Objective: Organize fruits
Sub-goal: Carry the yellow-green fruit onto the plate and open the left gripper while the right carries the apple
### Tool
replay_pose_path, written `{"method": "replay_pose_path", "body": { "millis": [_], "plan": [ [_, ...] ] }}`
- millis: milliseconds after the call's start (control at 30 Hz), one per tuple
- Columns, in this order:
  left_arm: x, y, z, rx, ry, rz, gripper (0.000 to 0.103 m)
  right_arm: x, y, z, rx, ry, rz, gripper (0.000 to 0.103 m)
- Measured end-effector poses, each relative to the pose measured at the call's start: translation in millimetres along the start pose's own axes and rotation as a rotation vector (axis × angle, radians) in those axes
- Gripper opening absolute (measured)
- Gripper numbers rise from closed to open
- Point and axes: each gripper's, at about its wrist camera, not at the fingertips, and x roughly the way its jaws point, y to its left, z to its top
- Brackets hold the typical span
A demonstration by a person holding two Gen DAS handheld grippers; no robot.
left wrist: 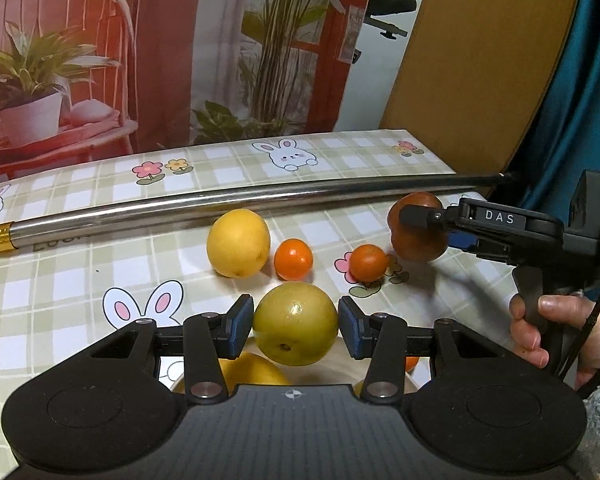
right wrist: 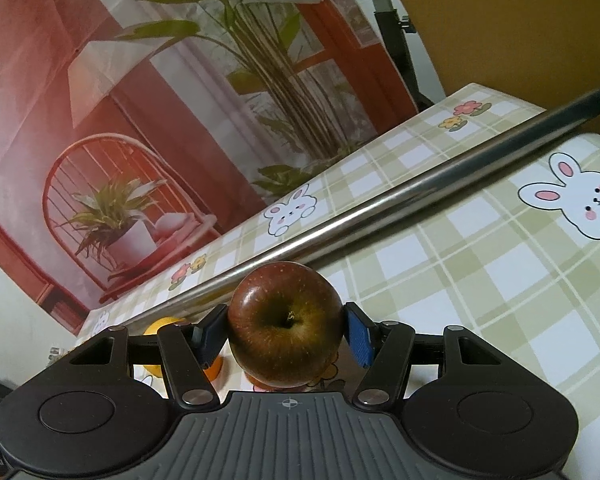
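Observation:
My left gripper (left wrist: pixel 296 326) is shut on a green-yellow round fruit (left wrist: pixel 296 324) and holds it above a pale bowl (left wrist: pixel 410 384) with a yellow fruit (left wrist: pixel 252 370) in it. A yellow fruit (left wrist: pixel 238 243) and two small oranges (left wrist: pixel 293 259) (left wrist: pixel 368 262) lie on the checked tablecloth (left wrist: pixel 60 280) beyond. My right gripper (right wrist: pixel 286 330) is shut on a dark red apple (right wrist: pixel 285 324), held above the table; it also shows in the left wrist view (left wrist: pixel 418 227) at the right.
A long shiny metal pole (left wrist: pixel 220 204) lies across the table behind the fruits. A printed backdrop (left wrist: pixel 160 52) with plants and a chair stands at the table's far edge. A person's hand (left wrist: pixel 560 332) holds the right gripper's handle.

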Motion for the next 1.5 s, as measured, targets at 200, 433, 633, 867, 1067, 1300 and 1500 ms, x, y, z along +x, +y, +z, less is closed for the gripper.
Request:
{"method": "replay_pose_path", "body": {
  "millis": [200, 433, 633, 867, 1067, 1300, 1500],
  "plan": [
    [-15.3, -0.9, -6.1, -0.032, -0.012, -0.004, 0.049, -9.7, 6.9, 0.7, -0.015, 0.003, 0.015, 0.057],
    [-41.4, -2.2, -31.1, -0.063, -0.006, 0.013, 0.049, -29.8, 31.8, -3.4, -0.060, 0.028, 0.052, 0.057],
    [-60.1, -1.6, -53.0, -0.088, 0.010, 0.034, 0.049, -46.6, 59.8, -15.3, -0.124, 0.058, 0.099, 0.057],
    [-63.1, -2.8, -77.8, -0.090, 0.053, 0.052, 0.049, -67.0, 88.5, -29.4, -0.199, 0.084, 0.115, 0.057],
    [-66.8, 0.3, -94.4, -0.099, 0.077, 0.063, 0.049, -84.2, 110.1, -41.4, -0.275, 0.092, 0.099, 0.057],
    [-71.3, -3.1, -104.5, -0.084, 0.083, 0.064, 0.049, -106.5, 119.2, -52.5, -0.282, 0.096, 0.092, 0.057],
    [-66.1, -5.1, -107.0, -0.058, 0.092, 0.092, 0.049, -118.1, 118.0, -67.2, -0.293, 0.124, 0.076, 0.057]
  ]
}}
